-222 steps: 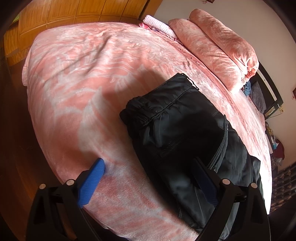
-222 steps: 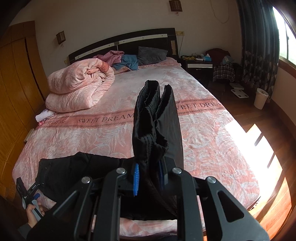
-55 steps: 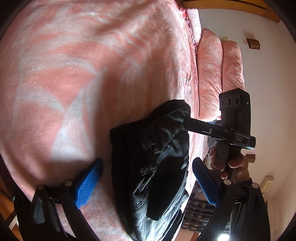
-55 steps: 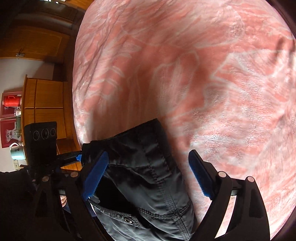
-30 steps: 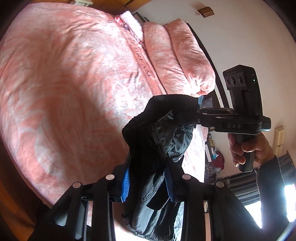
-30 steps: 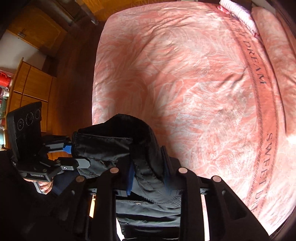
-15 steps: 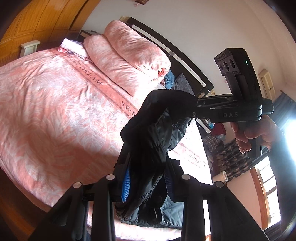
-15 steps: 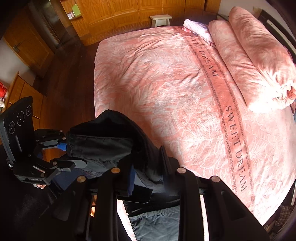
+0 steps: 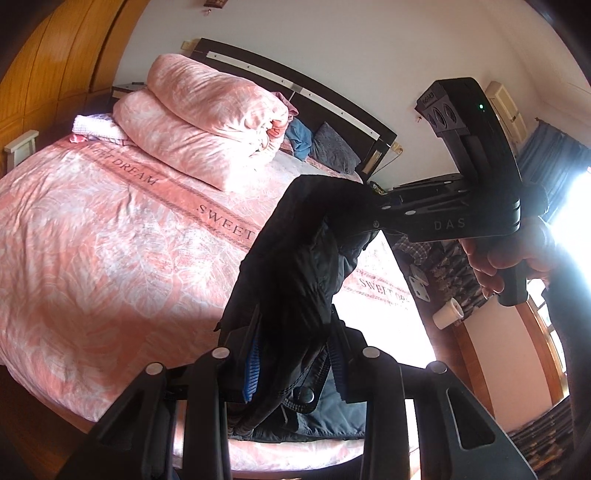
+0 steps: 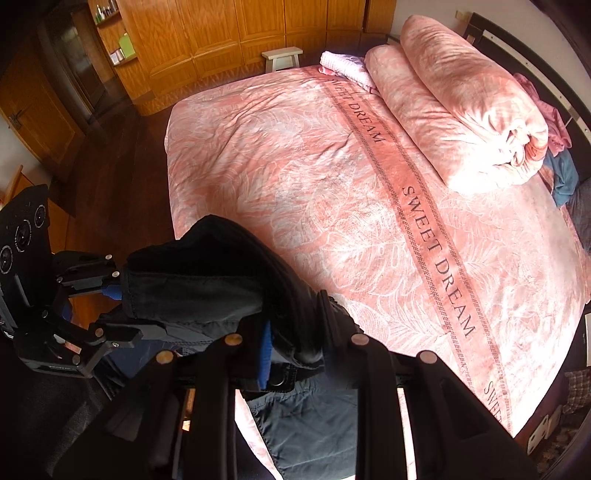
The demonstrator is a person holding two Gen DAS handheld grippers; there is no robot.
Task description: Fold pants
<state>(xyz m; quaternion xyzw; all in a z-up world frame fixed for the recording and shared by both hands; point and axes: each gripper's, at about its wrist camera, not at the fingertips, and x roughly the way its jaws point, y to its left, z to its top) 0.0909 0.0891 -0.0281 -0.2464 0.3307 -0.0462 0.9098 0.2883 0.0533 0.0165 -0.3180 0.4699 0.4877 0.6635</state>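
The black pants [image 9: 295, 266] hang in the air above the near edge of the pink bed [image 9: 110, 236]. My left gripper [image 9: 295, 365] is shut on one end of the waistband. My right gripper [image 10: 295, 354] is shut on the other end of the pants [image 10: 207, 273]. Each view shows the other gripper: the right gripper [image 9: 373, 218] at the pants' far end, the left gripper [image 10: 114, 306] likewise. The lower part of the pants [image 10: 310, 424] droops onto the bed edge.
A rolled pink duvet [image 9: 207, 122] lies across the bed near the dark headboard [image 9: 303, 92]. Folded pink cloth [image 10: 343, 66] sits beside it. Wooden wardrobes [image 10: 221, 29] and a small stool [image 10: 280, 59] stand past the bed. A white bin [image 9: 448, 314] stands on the floor by the window.
Both grippers closed on the pants about a second ago and have lifted them off the bed. Since half a second ago they have risen further and tilted towards the headboard.
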